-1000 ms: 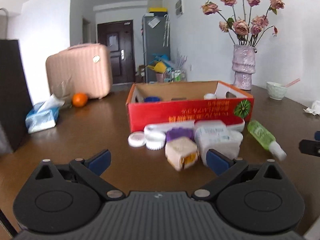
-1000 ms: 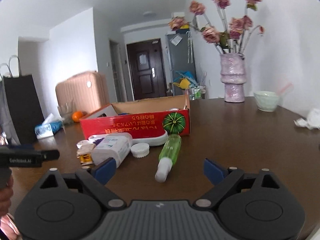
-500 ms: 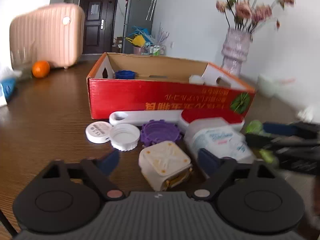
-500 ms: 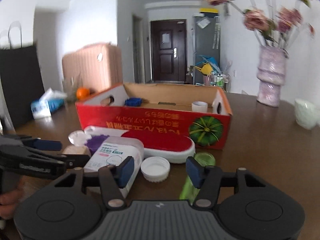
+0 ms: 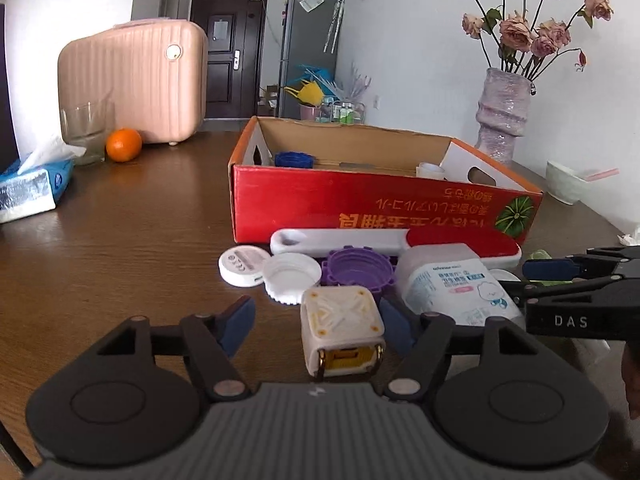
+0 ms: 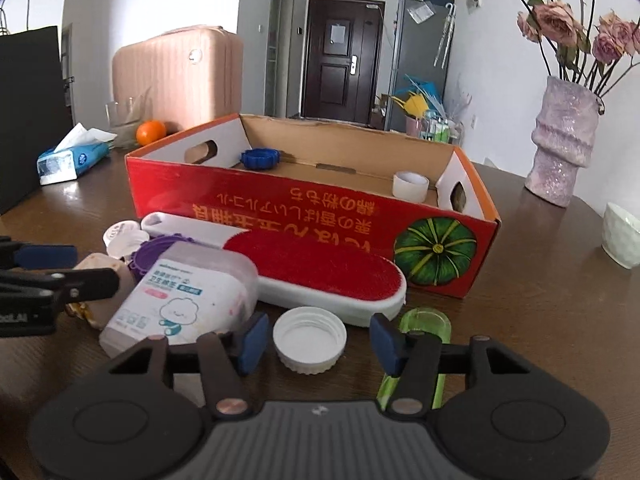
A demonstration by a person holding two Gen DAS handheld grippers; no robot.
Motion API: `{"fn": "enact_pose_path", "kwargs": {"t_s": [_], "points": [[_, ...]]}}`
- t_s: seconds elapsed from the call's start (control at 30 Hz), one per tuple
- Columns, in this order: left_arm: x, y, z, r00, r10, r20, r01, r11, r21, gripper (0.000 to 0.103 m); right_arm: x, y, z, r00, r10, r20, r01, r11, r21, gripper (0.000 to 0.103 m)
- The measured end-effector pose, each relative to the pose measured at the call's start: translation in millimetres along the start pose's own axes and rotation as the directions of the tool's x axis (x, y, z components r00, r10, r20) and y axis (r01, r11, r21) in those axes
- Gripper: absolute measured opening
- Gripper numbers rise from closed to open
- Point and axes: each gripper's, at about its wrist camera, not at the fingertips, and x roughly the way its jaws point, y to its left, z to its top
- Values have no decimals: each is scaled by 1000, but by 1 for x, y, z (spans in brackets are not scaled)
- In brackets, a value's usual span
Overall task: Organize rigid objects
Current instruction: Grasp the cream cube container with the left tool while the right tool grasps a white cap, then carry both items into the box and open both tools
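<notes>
My left gripper [image 5: 317, 323] is low over the table and its jaws are closing around a cream cube-shaped object [image 5: 340, 326]. The right pad is at the cube's side and the left pad stands clear of it. My right gripper [image 6: 318, 344] straddles a white screw cap [image 6: 310, 338], with a gap at each pad. Behind lie a white wipes container [image 6: 188, 292], a red-and-white lint brush [image 6: 320, 268], a purple cap [image 5: 358, 270] and a green bottle [image 6: 424, 322]. The red cardboard box [image 6: 280, 208] holds a blue cap [image 6: 258, 159] and a white ring [image 6: 410, 186].
On the brown table are a tissue pack [image 5: 30, 190], a glass [image 5: 86, 132], an orange [image 5: 124, 145], a pink suitcase [image 5: 132, 84], a vase of flowers [image 5: 504, 120] and a white bowl [image 5: 566, 186]. A black bag [image 6: 28, 112] stands at far left.
Both grippers have come forward and down to the pile and their jaws have narrowed. The right one swung left from the green bottle to the white cap. The cube now sits between the left fingers.
</notes>
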Motion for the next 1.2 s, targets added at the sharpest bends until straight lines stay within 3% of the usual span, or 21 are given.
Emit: {"fn": "enact_pose_path", "kwargs": {"t_s": [0.07, 0.13, 0.27, 0.43, 0.57, 0.83, 1.0, 1.2], "points": [[0, -2, -1, 1000, -16, -13, 16, 1000, 18, 64, 0, -2, -1, 1000, -5, -9, 5, 1000, 3, 54], [1, -7, -2, 998, -43, -40, 45, 998, 40, 45, 0, -4, -2, 1000, -7, -7, 8, 1000, 14, 54], [0, -7, -5, 999, -19, -40, 20, 999, 27, 39, 6, -1, -1, 999, 23, -32, -23, 1000, 0, 39], [-42, -15, -23, 997, 39, 65, -43, 997, 71, 39, -8, 2, -9, 999, 34, -7, -34, 999, 12, 39], [-71, -14, -35, 997, 37, 74, -41, 998, 42, 39, -42, 6, -17, 998, 20, 61, -21, 1000, 11, 39], [-142, -21, -51, 987, 49, 151, -52, 999, 17, 39, -142, 33, -63, 970, 11, 241, -8, 1000, -12, 39], [-186, -31, -56, 978, 38, 205, -44, 999, 25, 39, -197, 42, -89, 953, 26, 301, -36, 999, 29, 39], [-216, -33, -47, 964, 21, 265, -33, 999, 43, 39, -236, 38, -94, 932, -5, 363, -19, 998, 61, 39]]}}
